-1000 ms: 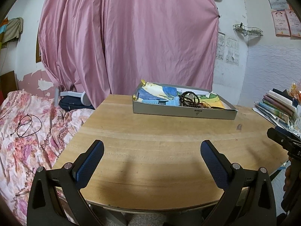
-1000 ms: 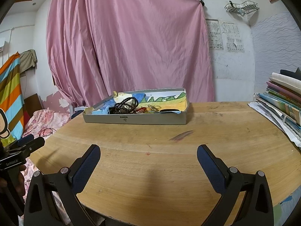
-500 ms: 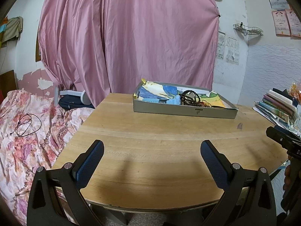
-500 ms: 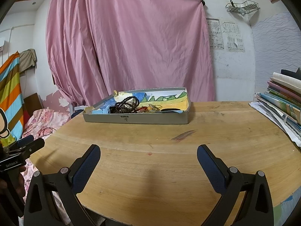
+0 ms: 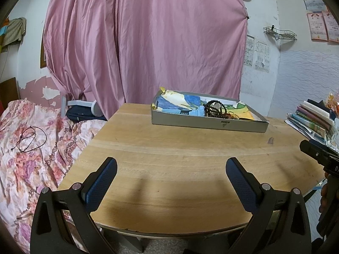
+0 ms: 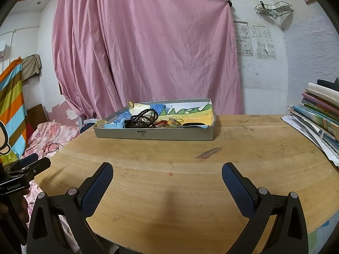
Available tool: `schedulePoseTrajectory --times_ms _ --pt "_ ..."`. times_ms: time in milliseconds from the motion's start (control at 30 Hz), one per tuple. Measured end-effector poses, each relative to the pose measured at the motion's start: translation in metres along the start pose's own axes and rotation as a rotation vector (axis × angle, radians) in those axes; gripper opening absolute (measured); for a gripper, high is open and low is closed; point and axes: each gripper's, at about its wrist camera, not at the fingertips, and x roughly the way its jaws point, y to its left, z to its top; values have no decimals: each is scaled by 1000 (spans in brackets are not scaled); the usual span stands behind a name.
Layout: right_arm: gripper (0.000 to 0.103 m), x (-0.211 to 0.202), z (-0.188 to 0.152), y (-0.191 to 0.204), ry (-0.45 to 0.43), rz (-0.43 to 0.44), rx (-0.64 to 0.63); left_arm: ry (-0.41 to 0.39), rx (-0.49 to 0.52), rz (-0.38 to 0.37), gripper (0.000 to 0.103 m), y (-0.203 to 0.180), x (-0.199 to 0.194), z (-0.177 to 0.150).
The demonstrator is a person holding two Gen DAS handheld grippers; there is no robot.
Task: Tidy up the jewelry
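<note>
Over the wooden table (image 5: 169, 148), left claw (image 5: 171, 169) and right claw (image 6: 167, 174) hover level, both spread wide, empty.

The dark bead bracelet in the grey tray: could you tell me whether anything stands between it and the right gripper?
Nothing visible does. Bare wooden table lies between the open right gripper and the grey tray. Only the tray's low front wall stands before the dark bead bracelet, which sits above the rim.
</note>
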Motion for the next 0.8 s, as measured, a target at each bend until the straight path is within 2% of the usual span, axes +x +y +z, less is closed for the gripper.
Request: schedulePoseTrajectory --times_ms 800 --pt "103 1 1 3 4 0 0 4 1 1 100 2 1 0"
